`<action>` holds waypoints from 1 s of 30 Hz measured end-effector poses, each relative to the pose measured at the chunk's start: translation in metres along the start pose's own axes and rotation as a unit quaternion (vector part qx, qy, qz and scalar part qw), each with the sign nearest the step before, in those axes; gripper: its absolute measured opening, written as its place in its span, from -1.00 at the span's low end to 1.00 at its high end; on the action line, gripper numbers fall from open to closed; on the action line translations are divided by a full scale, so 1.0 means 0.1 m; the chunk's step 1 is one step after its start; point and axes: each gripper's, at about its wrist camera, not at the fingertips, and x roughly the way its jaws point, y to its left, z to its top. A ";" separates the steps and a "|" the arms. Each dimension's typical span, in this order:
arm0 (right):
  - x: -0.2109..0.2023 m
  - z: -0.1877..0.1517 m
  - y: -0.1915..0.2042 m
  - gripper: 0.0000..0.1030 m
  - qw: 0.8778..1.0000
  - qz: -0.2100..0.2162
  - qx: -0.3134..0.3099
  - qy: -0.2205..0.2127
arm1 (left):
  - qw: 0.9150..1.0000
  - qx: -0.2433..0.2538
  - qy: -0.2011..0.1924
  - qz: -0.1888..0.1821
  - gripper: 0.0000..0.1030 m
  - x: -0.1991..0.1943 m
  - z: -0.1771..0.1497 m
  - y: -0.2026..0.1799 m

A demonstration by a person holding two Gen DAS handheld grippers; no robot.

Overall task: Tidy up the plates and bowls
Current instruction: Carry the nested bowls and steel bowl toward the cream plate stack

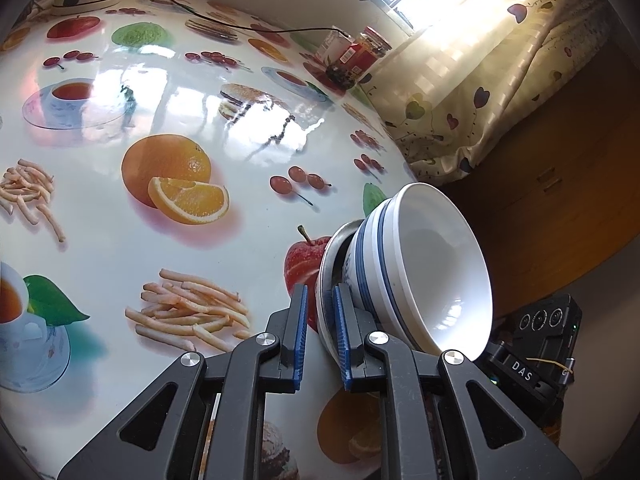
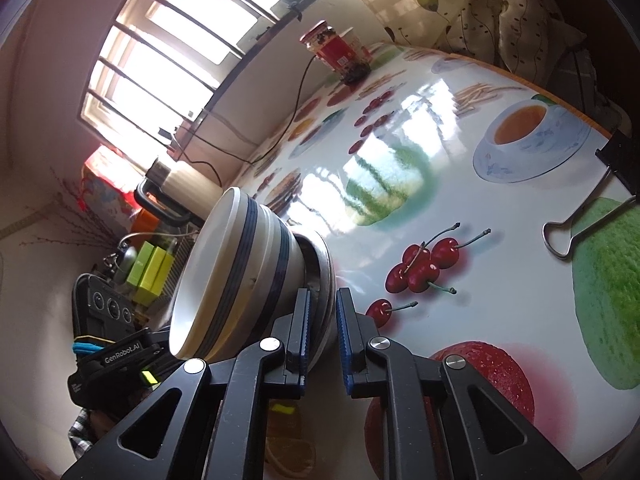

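Hand-held grippers [image 1: 320, 332] [image 2: 323, 330] clamp plate [image 1: 326, 276] rim; bowls [image 1: 436, 272] tipped sideways.

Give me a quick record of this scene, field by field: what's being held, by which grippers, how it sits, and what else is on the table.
held: stack of plates with nested bowls on top
left gripper: shut on the plates' rim
right gripper: shut on the plates' rim, opposite side
stack pose: tilted steeply, bowl openings facing sideways
table: glossy fruit-print cover
far end: red-lidded jar
also on table: kettle, cable, binder clip
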 end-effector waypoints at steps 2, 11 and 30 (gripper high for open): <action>0.01 0.00 0.01 -0.75 1.000 -0.003 -0.005 0.000 | 1.000 0.003 -0.001 0.002 -0.74 0.00 0.00 -0.01; 0.01 0.00 0.01 -0.76 1.000 -0.004 -0.008 0.001 | 1.000 0.009 -0.002 0.003 -0.86 -0.01 -0.01 -0.04; 0.00 0.01 0.03 -0.76 1.000 -0.005 -0.011 0.001 | 1.000 0.009 -0.004 0.001 -0.89 -0.03 -0.02 -0.05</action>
